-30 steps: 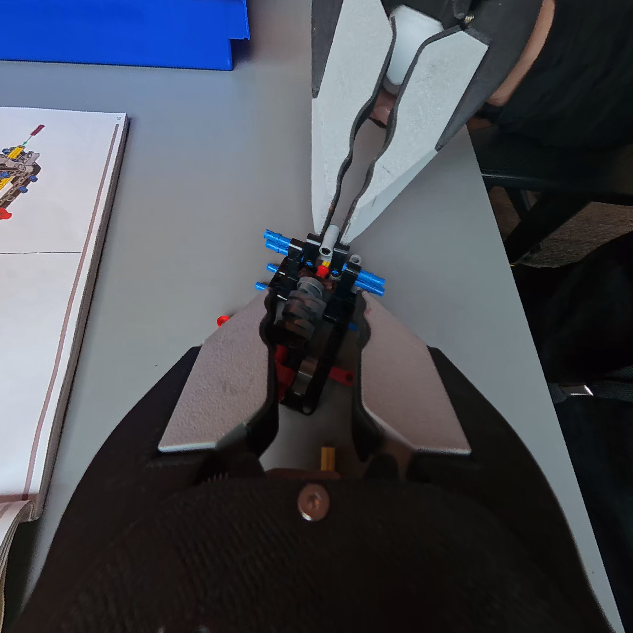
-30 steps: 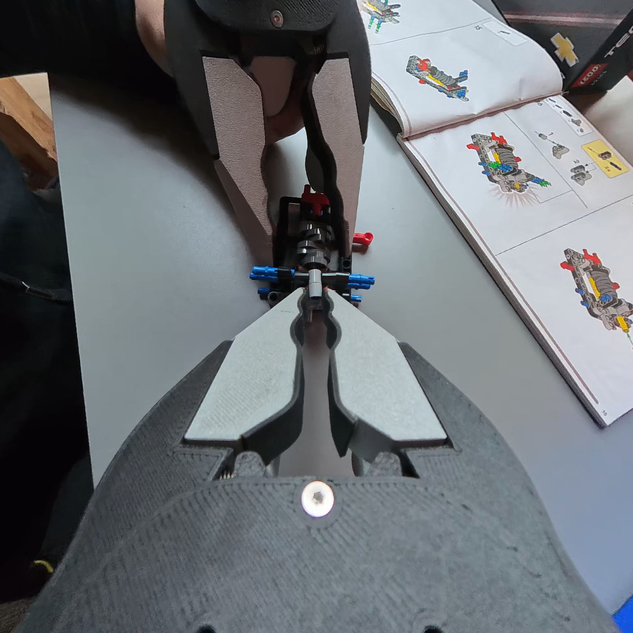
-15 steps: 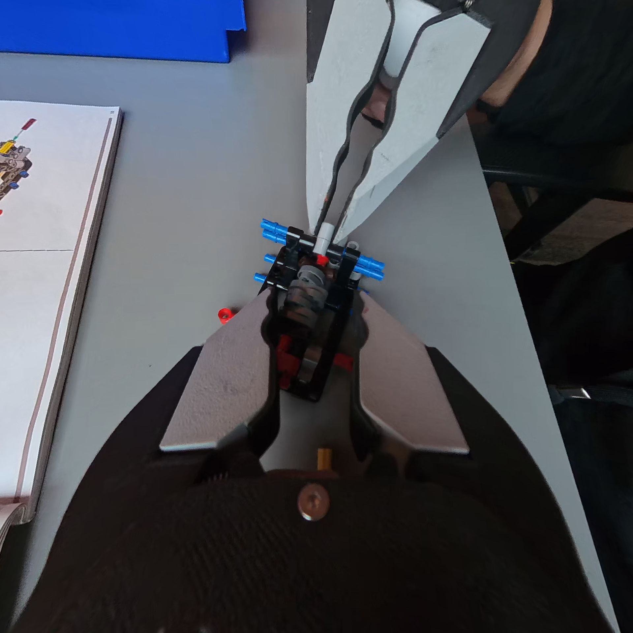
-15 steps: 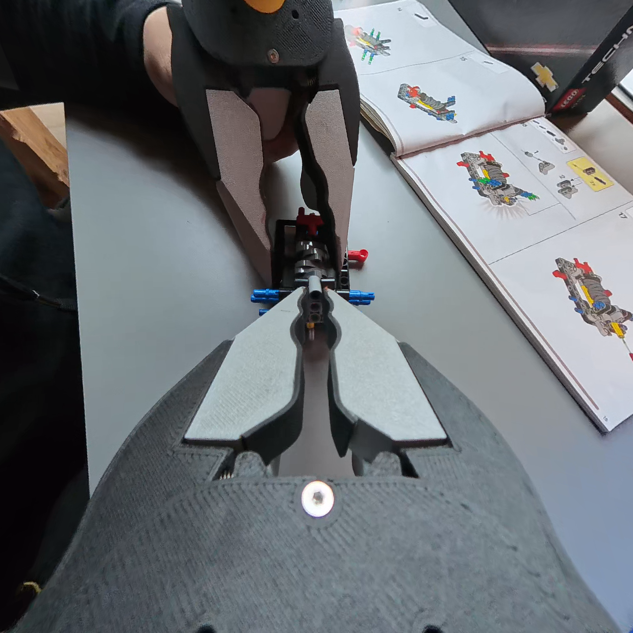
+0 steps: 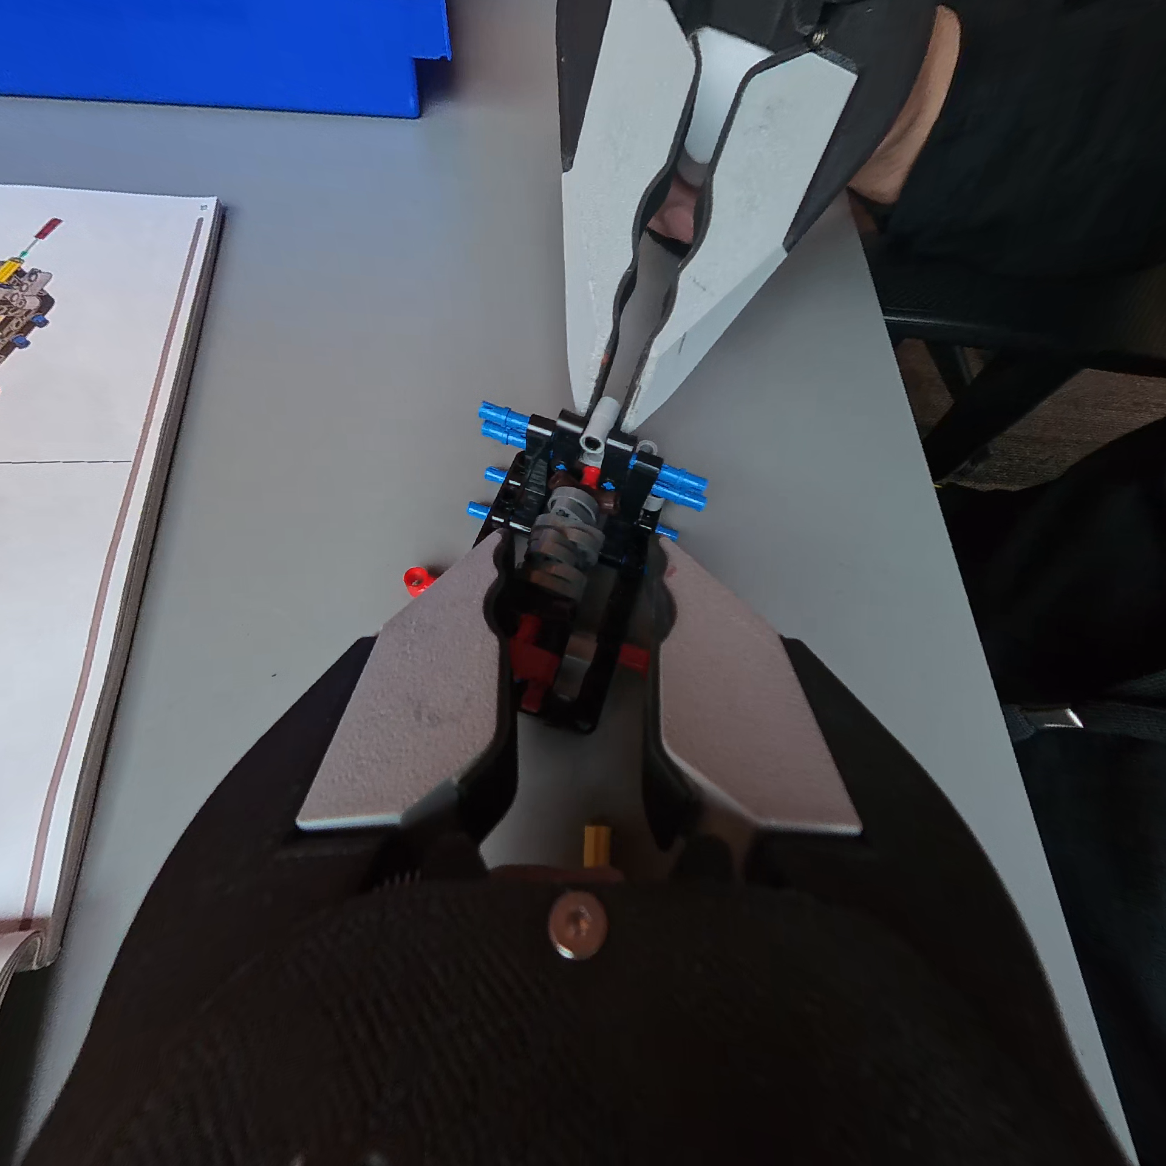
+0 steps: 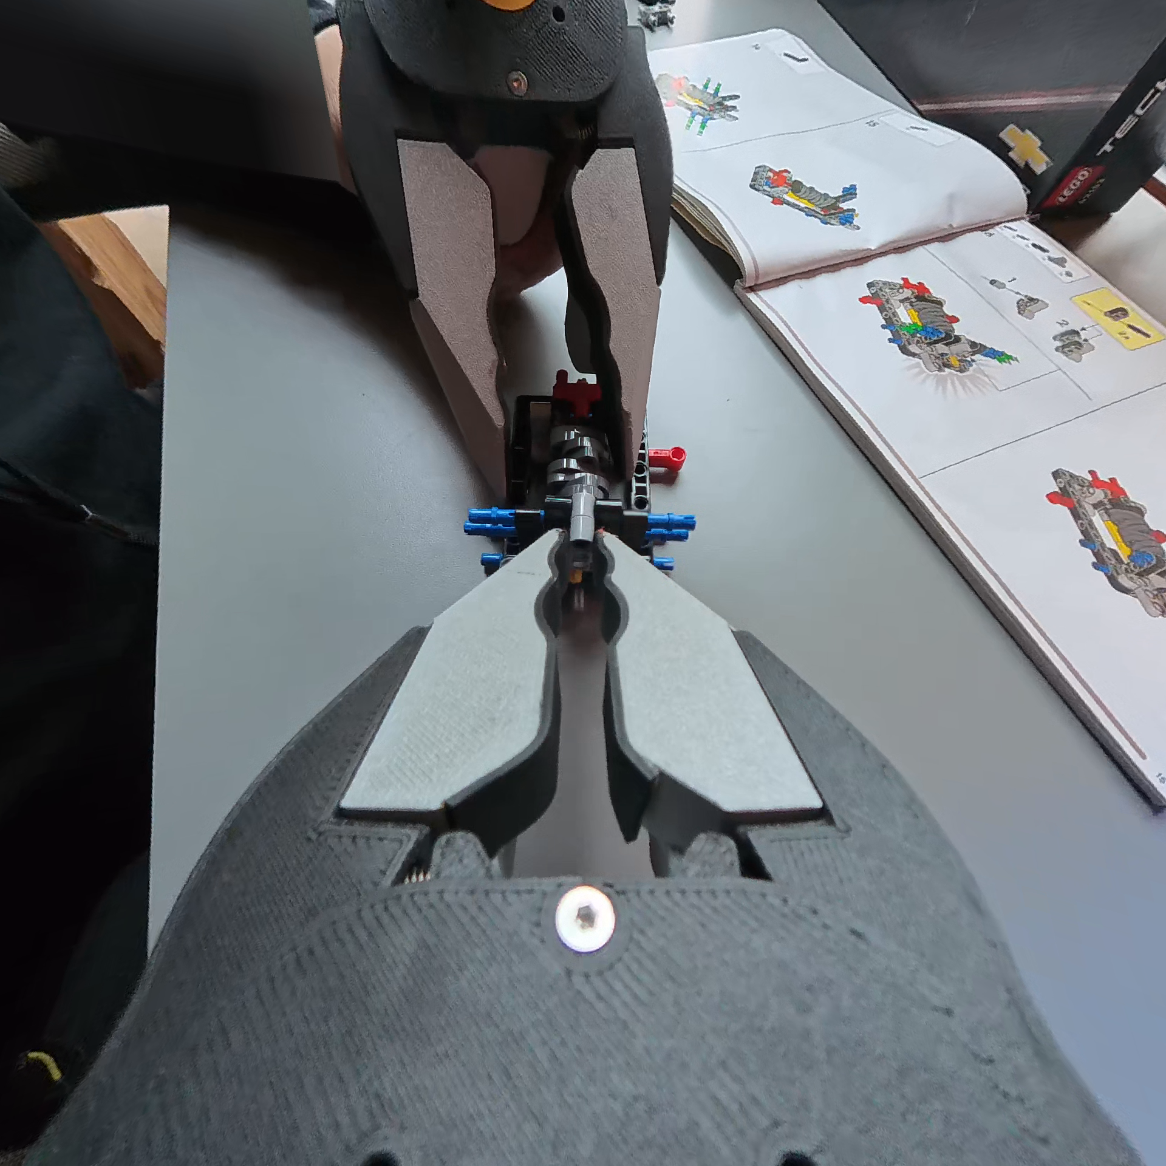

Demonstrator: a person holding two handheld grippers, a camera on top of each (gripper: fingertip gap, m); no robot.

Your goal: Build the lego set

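**Both grippers clamped on the lego frame at the table's centre**

We see the black lego assembly (image 5: 571,568) resting on the grey table (image 5: 353,391), near the centre of the left wrist view. The left gripper (image 5: 577,555) grips it from the 6 o'clock side: its two fingers press against the frame's long sides, with the grey geared shaft and red pieces lying between them. Blue pins (image 5: 501,421) stick out at the frame's 9 and 3 o'clock sides.

From 12 o'clock in that view, the right gripper (image 5: 611,404) comes down with its tips pinched on a light grey axle connector (image 5: 598,429) that stands at the frame's far crossbar. In the right wrist view the same gripper (image 6: 580,549) is nearly closed around that connector (image 6: 580,520), and the left gripper (image 6: 568,441) faces it from 12 o'clock.

A small red piece (image 6: 669,455) lies loose on the table just beside the frame, at 3 o'clock in the right wrist view. The open instruction booklet (image 6: 946,315) lies toward 2 o'clock there, a dark box (image 6: 1072,94) beyond it. A blue tray (image 5: 221,50) sits at 11 o'clock in the left wrist view.
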